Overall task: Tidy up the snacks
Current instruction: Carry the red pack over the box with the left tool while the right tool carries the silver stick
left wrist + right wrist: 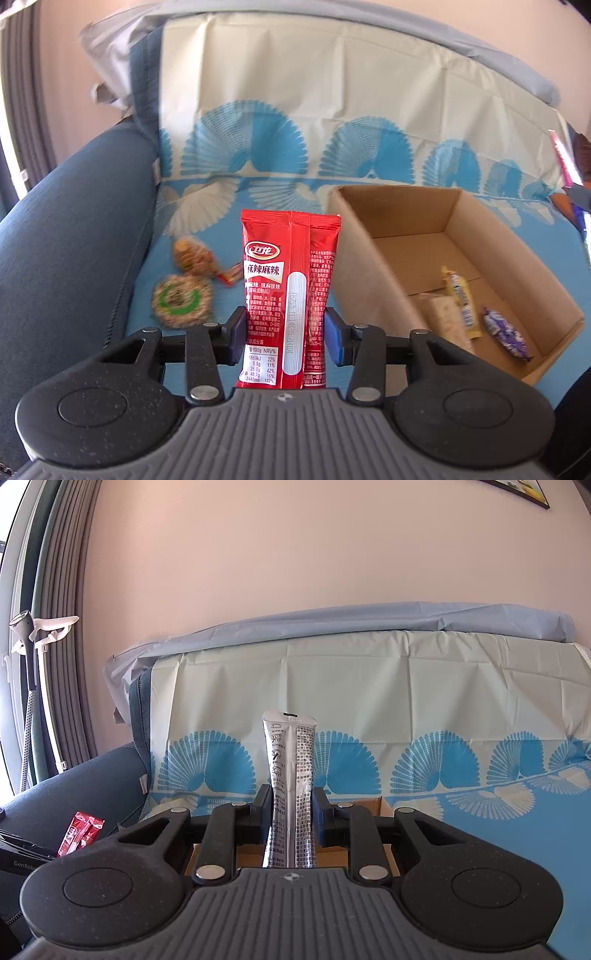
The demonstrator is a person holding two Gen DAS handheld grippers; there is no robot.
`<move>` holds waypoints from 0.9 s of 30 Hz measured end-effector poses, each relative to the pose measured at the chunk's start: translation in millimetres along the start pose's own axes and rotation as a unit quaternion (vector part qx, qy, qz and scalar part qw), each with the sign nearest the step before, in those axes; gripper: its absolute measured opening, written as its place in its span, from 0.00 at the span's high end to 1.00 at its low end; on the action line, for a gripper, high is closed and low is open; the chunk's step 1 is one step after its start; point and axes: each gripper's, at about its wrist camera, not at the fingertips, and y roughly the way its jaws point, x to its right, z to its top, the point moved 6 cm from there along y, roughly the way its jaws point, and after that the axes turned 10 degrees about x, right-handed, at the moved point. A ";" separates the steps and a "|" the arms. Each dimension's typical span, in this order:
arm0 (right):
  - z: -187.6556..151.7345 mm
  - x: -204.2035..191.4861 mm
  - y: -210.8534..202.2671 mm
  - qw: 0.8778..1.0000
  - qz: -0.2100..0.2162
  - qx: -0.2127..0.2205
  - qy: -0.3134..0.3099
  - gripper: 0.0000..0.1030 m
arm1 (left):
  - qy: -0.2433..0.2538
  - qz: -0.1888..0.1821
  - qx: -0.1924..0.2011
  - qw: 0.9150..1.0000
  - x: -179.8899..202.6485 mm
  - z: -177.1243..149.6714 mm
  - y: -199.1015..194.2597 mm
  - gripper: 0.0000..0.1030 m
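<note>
Left hand-held gripper [284, 334] clamps the red snack packet [290, 295] upright beside the cardboard box [369, 258] on the sofa seat, presumably for dropping in. Right hand-held gripper [291, 812] pinches a silver sachet [290, 775] above that box's near edge.

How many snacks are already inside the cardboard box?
3: a pale wrapped block, a yellow stick beside it, and a purple candy nearer the box's right wall. Others may be hidden.

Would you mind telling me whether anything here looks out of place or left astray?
Three snacks lie loose on the sofa cover, outside the cardboard box: a green-labelled round cake, a brown round snack and a small red-wrapped candy. Nothing looks spilled or damaged.
</note>
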 end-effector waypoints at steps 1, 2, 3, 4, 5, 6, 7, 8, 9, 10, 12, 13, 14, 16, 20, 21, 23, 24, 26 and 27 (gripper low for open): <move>-0.1 -0.3 0.0 1.000 0.000 0.000 0.000 0.77 | 0.005 -0.005 0.003 1.000 7.0 2.4 -1.2 0.54; -0.1 -0.7 0.1 1.000 0.001 0.000 0.000 0.77 | 0.009 -0.011 0.007 1.000 13.8 5.5 -2.6 0.54; -0.2 -1.1 0.2 1.000 0.001 -0.001 -0.002 0.77 | 0.011 -0.016 0.011 1.000 19.7 8.8 -4.0 0.54; -0.7 -1.8 0.1 1.000 0.002 -0.001 -0.005 0.77 | 0.013 -0.022 0.016 1.000 25.5 12.6 -5.7 0.54; -0.7 -3.1 0.1 1.000 0.002 -0.001 -0.008 0.77 | 0.015 -0.027 0.020 0.999 30.8 16.2 -7.3 0.54; -0.7 -4.3 0.0 1.000 0.001 -0.001 -0.011 0.77 | 0.016 -0.031 0.024 0.999 35.7 19.6 -9.0 0.54; -1.0 -4.9 -0.1 1.000 0.002 -0.001 -0.014 0.77 | 0.017 -0.036 0.028 0.999 41.0 22.9 -10.6 0.54; -1.0 -4.7 -0.1 1.000 0.002 -0.001 -0.016 0.77 | 0.019 -0.040 0.031 0.999 45.9 26.1 -12.5 0.54; -1.0 -4.5 -0.1 1.000 0.001 -0.001 -0.017 0.77 | 0.020 -0.045 0.034 0.998 50.4 28.9 -14.1 0.54; -1.0 -4.0 -0.1 1.000 0.001 -0.001 -0.018 0.77 | 0.022 -0.048 0.038 0.998 54.8 31.5 -15.7 0.54; -1.1 -3.0 -0.4 1.000 0.001 0.000 -0.017 0.77 | 0.023 -0.055 0.044 0.997 63.0 37.1 -18.3 0.54; -1.1 -2.8 -0.5 1.000 0.000 0.000 -0.016 0.77 | 0.024 -0.058 0.047 0.997 66.7 39.5 -19.5 0.54; -1.0 -2.4 -0.6 1.000 0.000 0.000 -0.016 0.77 | 0.025 -0.061 0.049 0.997 70.5 42.2 -20.9 0.54; -0.9 -2.1 -0.9 1.000 -0.001 0.001 -0.015 0.77 | 0.026 -0.066 0.053 0.996 77.6 46.9 -22.5 0.54; -1.1 -3.1 -1.2 1.000 -0.002 0.001 -0.015 0.77 | 0.025 -0.076 0.061 0.995 89.3 56.6 -24.6 0.54; -1.2 -3.3 -1.2 1.000 -0.002 0.001 -0.016 0.77 | 0.025 -0.078 0.062 0.995 91.8 58.9 -25.4 0.54; -1.5 -4.5 -1.2 1.000 -0.003 0.001 -0.017 0.77 | 0.024 -0.083 0.064 0.994 97.1 63.1 -25.4 0.54; -1.4 -4.7 -1.2 1.000 -0.004 0.001 -0.017 0.77 | 0.024 -0.084 0.065 0.994 100.1 65.1 -24.9 0.54; -1.3 -4.4 -1.2 1.000 -0.005 0.002 -0.015 0.77 | 0.024 -0.087 0.066 0.994 105.5 68.9 -23.8 0.54; -1.3 -4.3 -1.6 1.000 -0.006 0.002 -0.014 0.77 | 0.024 -0.088 0.066 0.994 108.6 70.9 -23.2 0.54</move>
